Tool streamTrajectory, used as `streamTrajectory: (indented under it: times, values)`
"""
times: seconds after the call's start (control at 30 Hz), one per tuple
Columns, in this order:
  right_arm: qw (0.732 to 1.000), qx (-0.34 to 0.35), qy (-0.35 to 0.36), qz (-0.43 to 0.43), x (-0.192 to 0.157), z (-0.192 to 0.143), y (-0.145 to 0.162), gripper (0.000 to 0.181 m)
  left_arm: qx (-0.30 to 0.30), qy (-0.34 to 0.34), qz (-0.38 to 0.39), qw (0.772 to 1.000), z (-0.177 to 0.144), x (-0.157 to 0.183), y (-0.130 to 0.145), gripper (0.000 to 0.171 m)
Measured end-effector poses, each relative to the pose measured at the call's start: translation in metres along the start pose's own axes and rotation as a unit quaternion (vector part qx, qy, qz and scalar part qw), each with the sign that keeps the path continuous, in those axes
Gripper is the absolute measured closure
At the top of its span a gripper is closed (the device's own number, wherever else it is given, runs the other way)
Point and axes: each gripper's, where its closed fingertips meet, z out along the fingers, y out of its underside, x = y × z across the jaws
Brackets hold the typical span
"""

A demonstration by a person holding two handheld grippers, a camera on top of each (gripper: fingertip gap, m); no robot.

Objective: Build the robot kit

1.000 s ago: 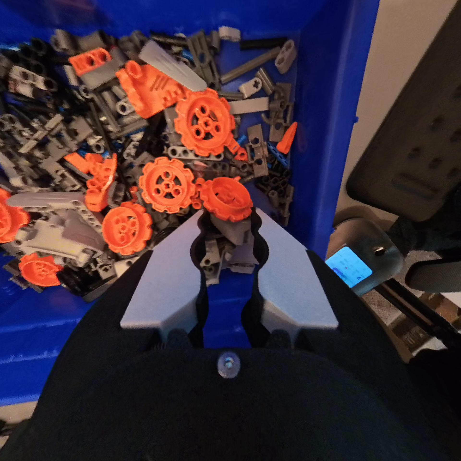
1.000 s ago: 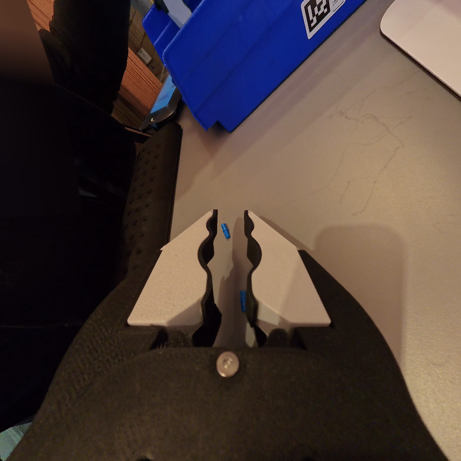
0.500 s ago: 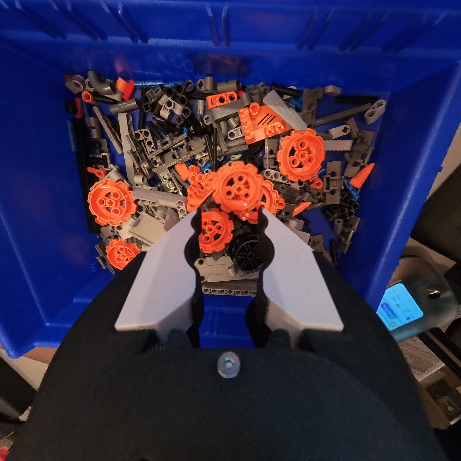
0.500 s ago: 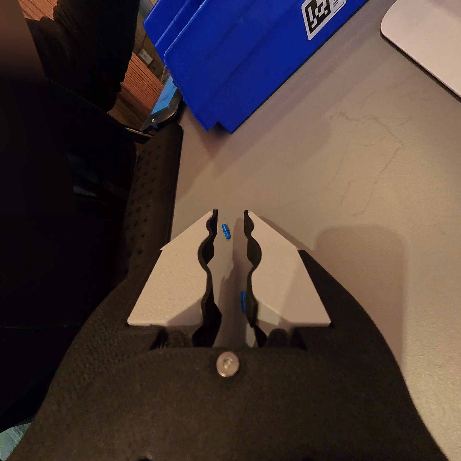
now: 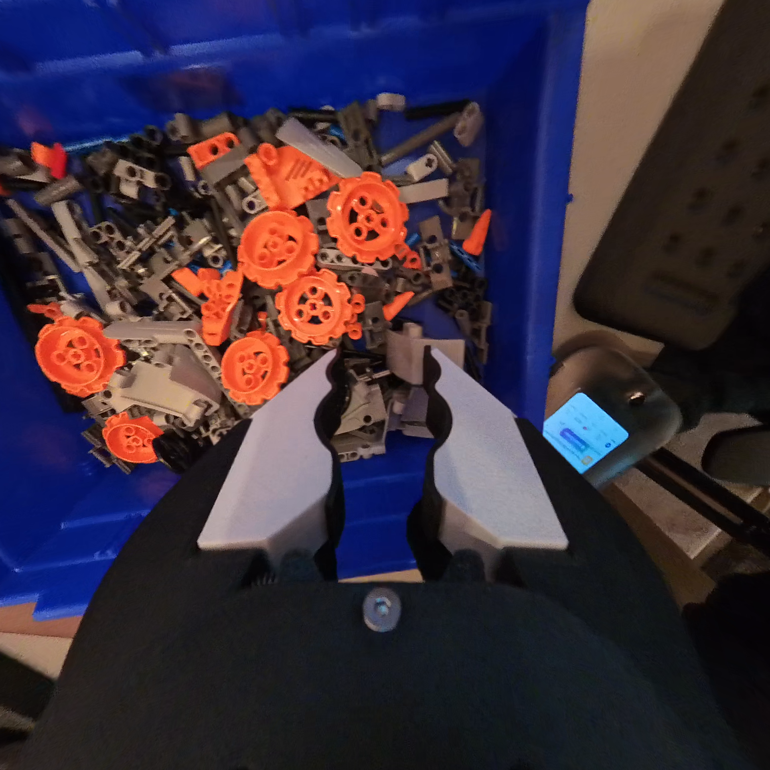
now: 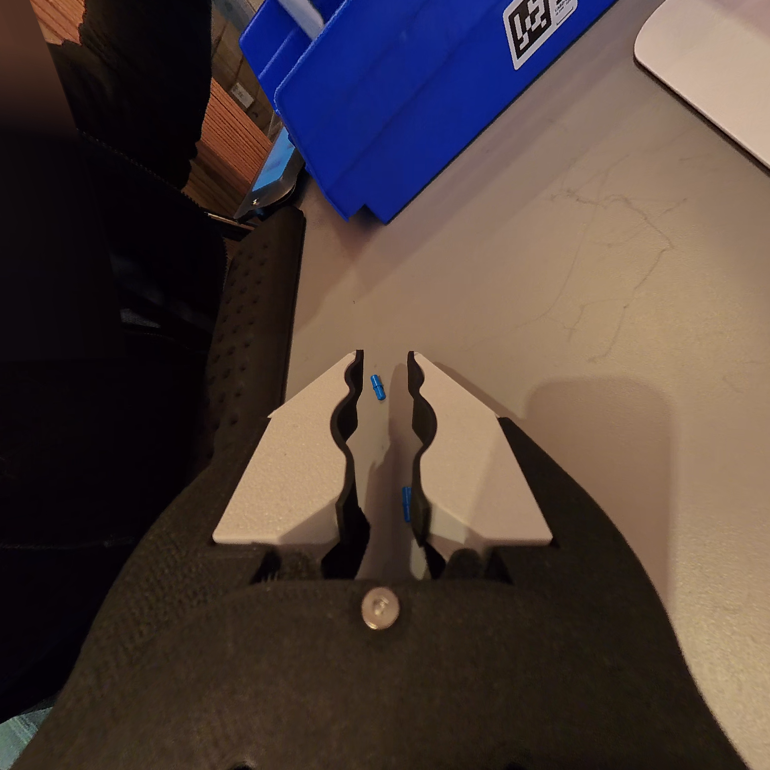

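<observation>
My left gripper [image 5: 382, 354] is open and empty over a blue bin [image 5: 529, 208] full of grey, black and orange building-toy parts. Its tips hover above grey pieces [image 5: 366, 408] near the bin's front right corner. Several orange toothed wheels [image 5: 313, 307] lie just left of and beyond the tips. My right gripper [image 6: 384, 354] is open above a beige table [image 6: 541, 333]. A small blue pin [image 6: 377, 387] lies on the table between its fingertips. A second blue pin [image 6: 406, 502] lies by the right finger's inner edge.
A lit phone screen [image 5: 585, 433] on a stand sits right of the bin, with a black perforated chair part [image 5: 683, 216] behind it. In the right wrist view the blue bin [image 6: 396, 116] carries a code sticker, a white board [image 6: 708, 66] lies far right, and a black chair arm [image 6: 254, 325] is left. The tips of one gripper are about 25 centimetres away from the tips of the other.
My left gripper has swung right and closer over the bin; the orange wheels once at its tips now lie to the left. The right gripper has stayed still.
</observation>
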Motion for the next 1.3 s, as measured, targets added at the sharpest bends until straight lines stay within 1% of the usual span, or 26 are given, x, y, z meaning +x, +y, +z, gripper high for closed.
streamTrajectory:
  times: [0.1, 0.17, 0.3, 0.37, 0.4, 0.47, 0.53, 0.67, 0.77, 0.87, 0.93, 0.97, 1.0, 1.2, 1.3]
  values:
    - [1.0, 0.0, 0.0, -0.001, 0.0, 0.0, 0.0, 0.162, -0.009, 0.004, 0.004, 1.0, 0.001, 0.009, 0.003, 0.135]
    - [1.0, 0.0, 0.0, 0.0, 0.0, 0.0, 0.0, 0.162, -0.033, 0.005, -0.007, 0.999, 0.003, 0.011, 0.013, 0.132]
    - [1.0, -0.001, -0.001, -0.001, 0.0, 0.0, 0.0, 0.162, -0.058, 0.027, -0.018, 0.998, 0.007, 0.019, 0.027, 0.132]
    - [1.0, 0.0, -0.001, 0.0, 0.0, 0.0, 0.0, 0.162, -0.081, 0.053, -0.024, 0.995, 0.01, 0.028, 0.036, 0.13]
    - [1.0, 0.0, 0.0, 0.0, 0.0, 0.0, 0.0, 0.162, -0.087, 0.057, -0.021, 0.994, 0.012, 0.031, 0.038, 0.127]
    - [1.0, -0.001, -0.001, 0.0, 0.0, 0.0, 0.0, 0.162, -0.084, 0.06, -0.018, 0.995, 0.014, 0.033, 0.036, 0.125]
    - [1.0, -0.002, -0.001, 0.0, 0.0, 0.0, 0.001, 0.162, -0.088, 0.061, -0.014, 0.994, 0.015, 0.034, 0.036, 0.131]
    - [1.0, 0.0, 0.0, 0.0, 0.0, 0.0, 0.0, 0.162, -0.103, 0.054, -0.024, 0.993, 0.019, 0.031, 0.042, 0.133]
    - [1.0, -0.001, 0.0, 0.0, 0.0, 0.0, 0.0, 0.162, -0.122, 0.047, -0.029, 0.991, 0.024, 0.029, 0.047, 0.137]
    - [1.0, 0.001, 0.0, -0.001, 0.0, -0.001, -0.001, 0.162, -0.128, 0.045, -0.026, 0.99, 0.03, 0.027, 0.048, 0.149]
    - [1.0, 0.001, 0.0, -0.002, 0.0, -0.001, -0.001, 0.162, -0.125, 0.05, -0.017, 0.991, 0.033, 0.03, 0.046, 0.154]
    - [1.0, 0.001, 0.0, -0.002, 0.0, -0.001, -0.001, 0.162, -0.118, 0.048, -0.012, 0.992, 0.035, 0.03, 0.043, 0.164]
    - [1.0, 0.001, 0.0, -0.002, -0.001, -0.001, -0.001, 0.162, -0.119, 0.039, -0.007, 0.992, 0.036, 0.027, 0.043, 0.17]
    - [1.0, 0.001, 0.001, -0.002, -0.001, -0.001, -0.001, 0.162, -0.101, 0.017, -0.025, 0.994, 0.036, 0.013, 0.041, 0.171]
    - [1.0, 0.0, 0.001, -0.001, 0.0, 0.0, 0.0, 0.162, -0.083, -0.004, -0.033, 0.996, 0.033, 0.002, 0.034, 0.171]
